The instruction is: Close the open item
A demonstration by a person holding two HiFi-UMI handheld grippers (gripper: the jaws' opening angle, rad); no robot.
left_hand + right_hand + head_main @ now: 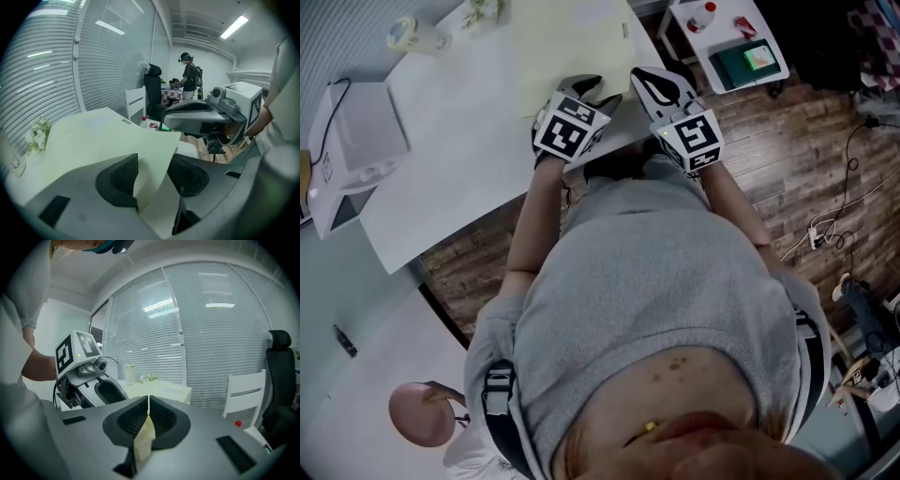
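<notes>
left hand-held gripper (152, 178): jaws apart | right hand-held gripper (147, 416): jaws clamped

Tabletop (455, 122) lies open between folder (572, 42) and white box (361, 131)

Grey T-shirt (666, 291), black harness straps (495, 405)
The T-shirt is plain and short-sleeved, the straps carry grey buckles; the left gripper (600, 91) and right gripper (667, 80) have white-and-black shells, each bearing a cube (570, 131) of black-and-white square markers.

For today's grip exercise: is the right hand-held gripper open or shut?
Shut: the right hand-held gripper has its jaws together, pinching the edge of the pale yellow sheet.
</notes>
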